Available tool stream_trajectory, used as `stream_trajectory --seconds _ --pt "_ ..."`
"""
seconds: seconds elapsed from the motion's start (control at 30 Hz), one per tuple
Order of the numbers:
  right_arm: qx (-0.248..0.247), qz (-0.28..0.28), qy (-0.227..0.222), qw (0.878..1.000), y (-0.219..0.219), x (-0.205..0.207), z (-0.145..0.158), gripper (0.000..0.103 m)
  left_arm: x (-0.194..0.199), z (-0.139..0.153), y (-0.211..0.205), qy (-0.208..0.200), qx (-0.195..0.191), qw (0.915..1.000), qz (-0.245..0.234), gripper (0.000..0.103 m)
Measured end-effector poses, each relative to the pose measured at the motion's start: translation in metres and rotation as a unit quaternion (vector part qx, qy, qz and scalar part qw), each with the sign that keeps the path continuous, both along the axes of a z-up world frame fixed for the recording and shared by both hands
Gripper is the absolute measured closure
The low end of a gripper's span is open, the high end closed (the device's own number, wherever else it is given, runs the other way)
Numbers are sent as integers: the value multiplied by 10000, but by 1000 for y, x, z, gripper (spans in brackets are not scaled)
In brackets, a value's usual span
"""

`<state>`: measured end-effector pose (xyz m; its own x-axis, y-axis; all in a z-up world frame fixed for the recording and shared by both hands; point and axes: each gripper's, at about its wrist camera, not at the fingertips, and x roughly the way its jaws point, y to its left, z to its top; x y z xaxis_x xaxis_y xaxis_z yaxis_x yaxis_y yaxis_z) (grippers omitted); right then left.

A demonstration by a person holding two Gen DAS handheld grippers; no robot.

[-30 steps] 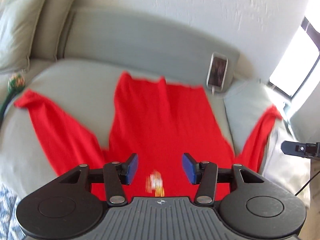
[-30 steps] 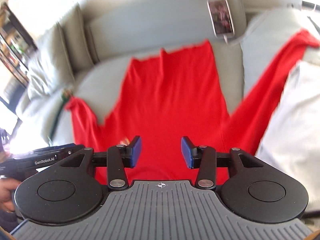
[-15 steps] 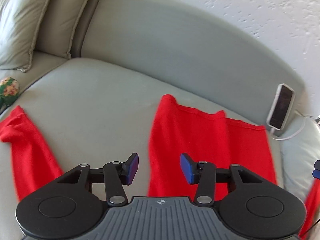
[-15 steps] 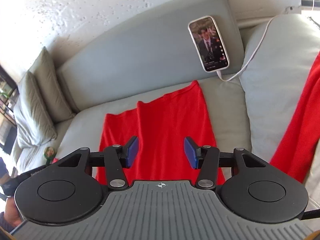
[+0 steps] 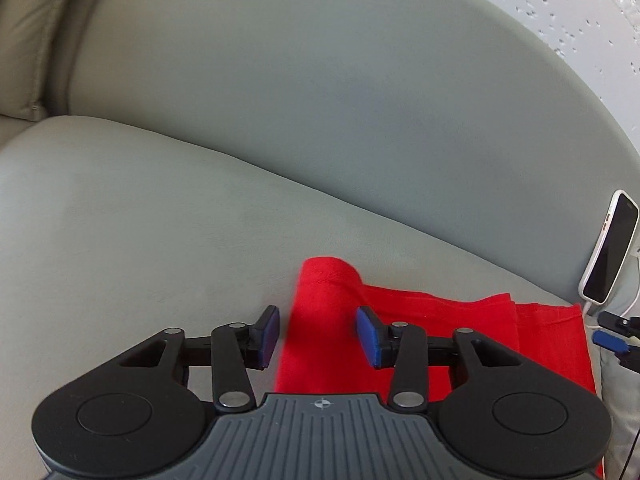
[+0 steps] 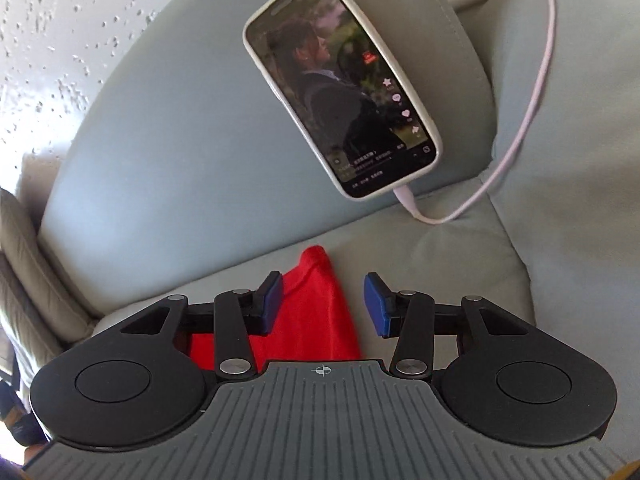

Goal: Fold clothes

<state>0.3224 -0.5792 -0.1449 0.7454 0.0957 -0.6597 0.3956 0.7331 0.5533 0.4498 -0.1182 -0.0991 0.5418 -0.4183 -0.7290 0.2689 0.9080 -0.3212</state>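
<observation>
A red garment lies flat on the grey sofa seat, its hem toward the backrest. My left gripper is open, its blue pads on either side of the hem's left corner, just above the cloth. My right gripper is open, its pads on either side of the hem's right corner. The right gripper's tip also shows at the right edge of the left wrist view. Neither holds cloth. The sleeves are out of view.
A phone in a white case leans on the sofa backrest, playing video, with a pale charging cable trailing right. It also shows in the left wrist view. A cushion sits at the left.
Both grippers have moved forward along the garment from its collar end to the hem corners near the backrest. The sleeves and body have dropped out of view. Both stay open.
</observation>
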Motion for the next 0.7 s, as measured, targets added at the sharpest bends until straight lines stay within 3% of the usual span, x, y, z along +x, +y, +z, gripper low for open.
stream_trajectory --seconds 0.13,0.17,0.2,0.23,0.27,0.33,0.43,0.57,0.7 --pt "136 262 -37 9996 -3 23 -13 57 2 -1 -8 -198 -11 9998 -2 71" --pt "84 290 -90 9995 -1 28 -14 61 2 0 -9 -266 35 9996 -22 78" --pt "10 325 -123 9994 1 32 -14 64 1 1 -12 -328 138 9993 -82 98" --pt "-70 381 -129 9992 3 37 -15 74 0 3 -16 -428 289 9985 -154 97" --pt "-249 426 -99 9987 6 41 -14 98 -4 7 -18 -618 430 9970 -199 97" --pt "-791 455 -26 9958 14 45 -8 99 -15 16 -21 -1052 683 9919 -211 98" --pt "-1376 88 -354 9898 19 33 10 99 -26 21 -22 -1573 949 9829 -68 97" --pt "-1706 -338 -395 9840 16 30 10 99 -24 3 -34 -1460 1333 9803 -4 96" --pt "-1809 -601 5 9817 16 40 -5 98 -27 -2 -48 -1491 1788 9725 116 81"
